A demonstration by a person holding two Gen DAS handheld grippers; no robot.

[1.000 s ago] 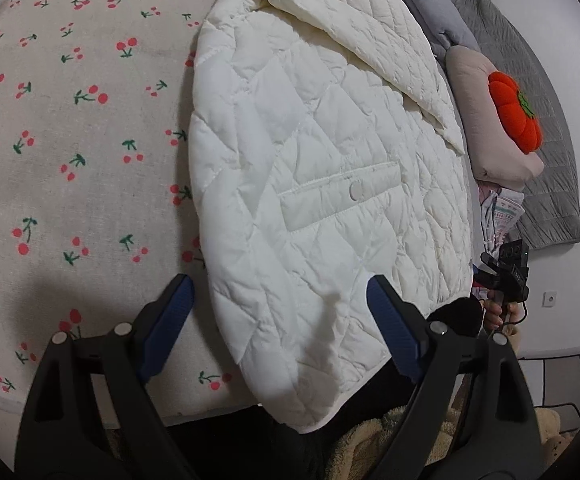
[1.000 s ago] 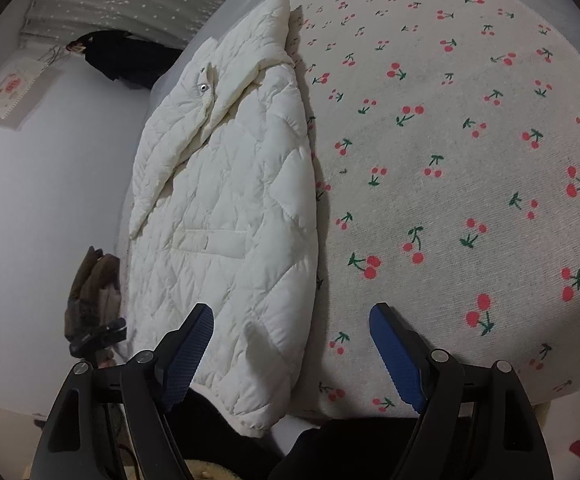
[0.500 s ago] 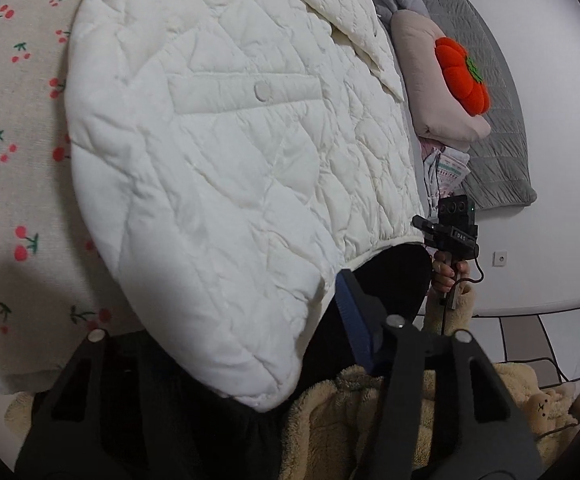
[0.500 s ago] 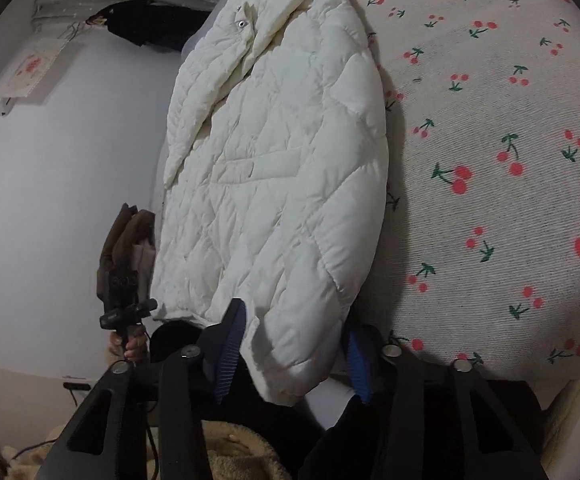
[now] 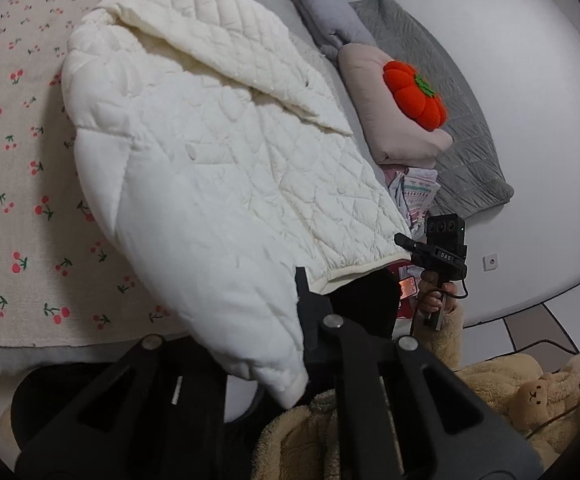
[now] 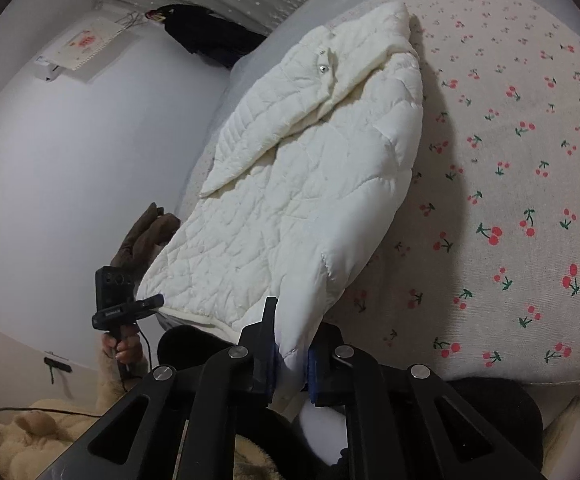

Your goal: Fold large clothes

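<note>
A cherry-print bedspread meets a white wall, with a grey quilt and tiled floor.

Your white quilted jacket lies folded lengthwise along the bed's edge, hem end lifted.

quilted, puffy cloth with a soft matt sheen on the white jacket; matt woven cotton on the cherry-print bedsheet; plush velvety fabric on the orange pumpkin cushion
</note>
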